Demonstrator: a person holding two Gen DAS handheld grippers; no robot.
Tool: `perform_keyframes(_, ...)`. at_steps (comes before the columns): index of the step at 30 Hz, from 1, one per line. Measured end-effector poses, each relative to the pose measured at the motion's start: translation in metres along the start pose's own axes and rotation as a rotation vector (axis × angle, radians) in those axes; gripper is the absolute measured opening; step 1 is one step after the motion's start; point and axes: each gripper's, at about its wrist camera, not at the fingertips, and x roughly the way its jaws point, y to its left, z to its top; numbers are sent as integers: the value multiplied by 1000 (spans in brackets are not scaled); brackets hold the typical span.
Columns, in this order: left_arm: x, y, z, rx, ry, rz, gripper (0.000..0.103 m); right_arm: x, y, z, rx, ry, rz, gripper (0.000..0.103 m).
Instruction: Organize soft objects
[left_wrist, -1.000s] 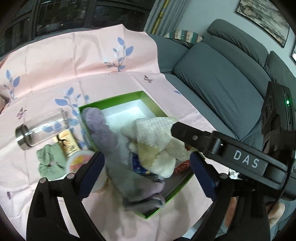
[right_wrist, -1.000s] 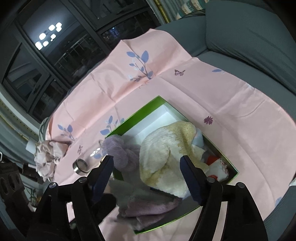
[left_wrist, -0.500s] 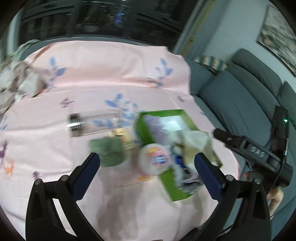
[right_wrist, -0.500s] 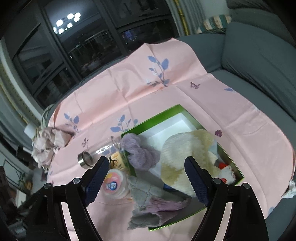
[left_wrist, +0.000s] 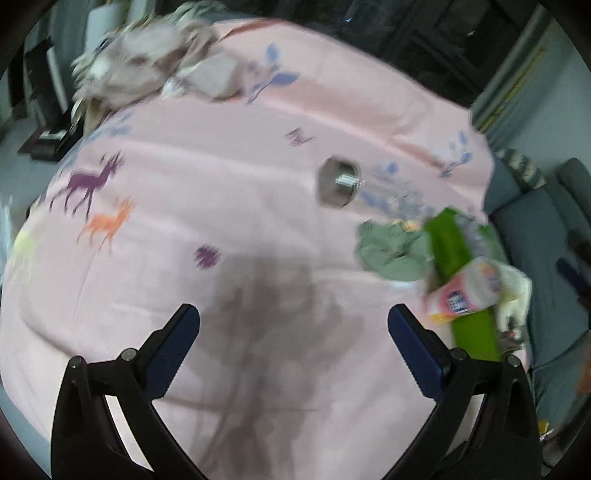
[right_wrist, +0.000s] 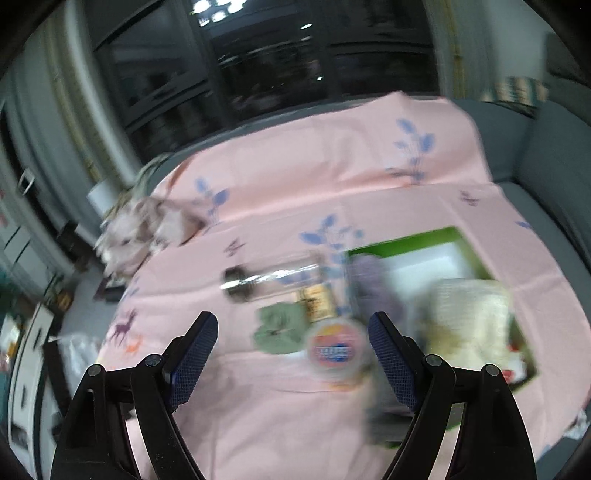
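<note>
A green box (right_wrist: 406, 243) on the pink tablecloth holds a cream knitted cloth (right_wrist: 469, 317) and a purple soft piece (right_wrist: 373, 284). A grey-purple cloth (right_wrist: 388, 417) hangs over the box's near wall. Left of the box lies a small green fabric piece (right_wrist: 280, 328), also in the left wrist view (left_wrist: 391, 251). My right gripper (right_wrist: 291, 325) is open and empty, above the cloth short of that green piece. My left gripper (left_wrist: 293, 321) is wide open over bare tablecloth, with the green box (left_wrist: 447, 243) far to its right. Both views are blurred.
A glass bottle with a metal cap (right_wrist: 273, 278), a small amber pack (right_wrist: 317, 301) and a round pink-lidded tub (right_wrist: 334, 349) lie left of the box. A crumpled pale cloth (left_wrist: 155, 70) sits at the table's far left. A grey sofa (right_wrist: 554, 155) stands behind.
Both views have swung left away from the box, the left one far onto bare tablecloth. Both pairs of jaws stand slightly wider. Nothing was picked up.
</note>
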Motion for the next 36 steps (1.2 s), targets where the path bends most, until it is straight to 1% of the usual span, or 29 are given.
perform_keyframes(2,8,5,1,2,0,59,102,23,28,1,-54,51,-4,85)
perform_keyframes(3,9,7,1,4,-4,64,102,39,42,0,-78,77,-29,84)
perform_keyframes(5,10,9,1,-10,4,47,102,70,61,-2,-103,137,-100,84)
perform_keyframes(6,10,10,1,-18,8,39,102,97,72,-3,-114,188,-137,84)
perform_keyframes(8,9,10,2,-22,4,39,102,138,83,-6,-118,271,-160,84)
perform_keyframes(10,8,12,2,-21,5,40,102,170,86,-11,-110,334,-184,84)
perform_keyframes(11,7,14,1,-20,6,35,101,181,86,-13,-109,352,-211,84)
perform_keyframes(12,6,16,1,-21,7,31,102,196,86,-15,-115,359,-257,84)
perform_keyframes(14,6,19,1,-26,10,34,101,213,81,-16,-117,353,-331,83)
perform_keyframes(15,6,21,1,-29,13,39,101,218,78,-17,-111,355,-342,77)
perform_keyframes(16,6,23,1,-33,13,43,101,227,72,-17,-96,374,-356,74)
perform_keyframes(17,5,24,1,-40,13,48,101,234,67,-19,-82,395,-364,67)
perform_keyframes(19,4,25,0,-45,13,53,101,242,61,-19,-67,413,-369,58)
perform_keyframes(20,4,25,0,-40,13,51,101,243,59,-21,-65,412,-371,47)
perform_keyframes(21,4,25,0,-41,14,49,101,244,57,-23,-75,406,-373,33)
perform_keyframes(22,4,25,-1,-42,15,47,101,245,56,-25,-81,406,-365,27)
perform_keyframes(23,4,24,-1,-41,18,43,101,246,57,-27,-81,409,-345,19)
perform_keyframes(24,4,23,-1,-39,18,41,101,245,57,-31,-82,418,-303,14)
perform_keyframes(26,4,22,0,-38,15,38,101,240,60,-35,-98,417,-281,12)
perform_keyframes(27,4,22,0,-38,13,37,101,234,63,-36,-102,417,-255,12)
perform_keyframes(28,3,21,0,-36,12,37,101,229,64,-37,-92,420,-214,11)
perform_keyframes(29,3,21,0,-33,12,38,102,222,65,-39,-73,428,-147,11)
perform_keyframes(30,3,21,0,-31,12,39,101,218,68,-41,-66,434,-109,11)
perform_keyframes(32,3,23,0,-31,12,46,102,204,76,-47,-70,460,0,11)
perform_keyframes(36,1,25,0,-29,-11,76,101,189,96,-68,-102,549,166,12)
